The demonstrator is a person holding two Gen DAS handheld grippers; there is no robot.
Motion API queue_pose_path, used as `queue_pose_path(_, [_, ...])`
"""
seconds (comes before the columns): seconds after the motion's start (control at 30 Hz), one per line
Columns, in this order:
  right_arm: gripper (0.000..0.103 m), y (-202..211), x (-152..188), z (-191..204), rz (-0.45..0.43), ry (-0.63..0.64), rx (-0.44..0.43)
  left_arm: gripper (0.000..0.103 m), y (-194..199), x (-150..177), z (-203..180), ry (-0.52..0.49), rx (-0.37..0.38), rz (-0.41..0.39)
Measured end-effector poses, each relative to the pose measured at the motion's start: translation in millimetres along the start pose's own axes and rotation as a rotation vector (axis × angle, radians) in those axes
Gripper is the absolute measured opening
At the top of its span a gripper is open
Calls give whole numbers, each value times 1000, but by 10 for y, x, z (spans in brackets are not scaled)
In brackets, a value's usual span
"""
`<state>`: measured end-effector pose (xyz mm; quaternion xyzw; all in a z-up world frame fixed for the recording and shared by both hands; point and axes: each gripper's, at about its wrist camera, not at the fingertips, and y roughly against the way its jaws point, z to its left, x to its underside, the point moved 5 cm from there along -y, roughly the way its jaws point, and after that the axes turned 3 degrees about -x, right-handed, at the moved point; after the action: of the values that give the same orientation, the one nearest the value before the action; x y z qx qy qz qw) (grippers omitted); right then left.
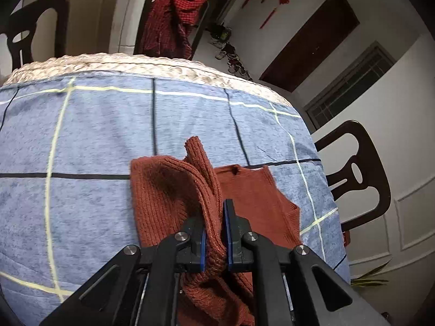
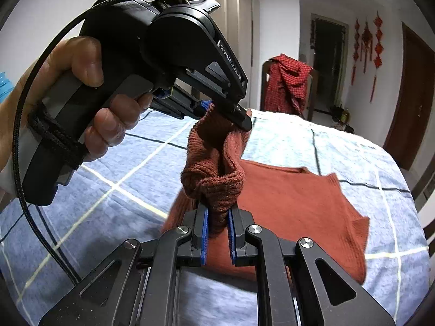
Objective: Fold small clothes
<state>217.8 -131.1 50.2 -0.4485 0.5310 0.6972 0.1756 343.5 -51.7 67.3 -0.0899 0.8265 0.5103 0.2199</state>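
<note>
A rust-brown knitted sweater (image 1: 255, 198) lies on a blue checked cloth (image 1: 89, 135) over the table. My left gripper (image 1: 214, 225) is shut on a bunched fold of the sweater, lifted off the cloth. In the right wrist view my right gripper (image 2: 218, 222) is shut on another bunched part of the same sweater (image 2: 293, 198). The left gripper (image 2: 217, 108), held by a hand (image 2: 89, 100), pinches the sweater just above and beyond mine. The stretch of knit between the two grips hangs twisted above the flat body of the garment.
A red checked garment (image 1: 174, 19) hangs over a dark chair back beyond the table. Another dark chair (image 1: 356, 174) stands at the right edge and one (image 1: 35, 27) at the far left. A braided mat edge (image 1: 136, 63) rims the far side. A dark door (image 2: 410, 103) is at right.
</note>
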Motion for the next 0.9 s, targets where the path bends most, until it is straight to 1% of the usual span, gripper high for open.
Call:
queue_pose_path(0.3, [12, 154, 22, -363, -20, -47, 31, 12, -149, -44, -381, -42, 13, 14])
queue_pose_path(0.6, [12, 267, 102, -612, -16, -95, 61, 12, -401, -42, -752, -83, 30, 48])
queue_pose_path(0.77, [12, 316, 196, -818, -10, -160, 58, 12, -530, -22, -964, -102, 43, 61])
queue_pose_path(0.9, [12, 371, 258, -952, -3, -189, 67, 12, -658, 6, -1104, -117, 47, 81])
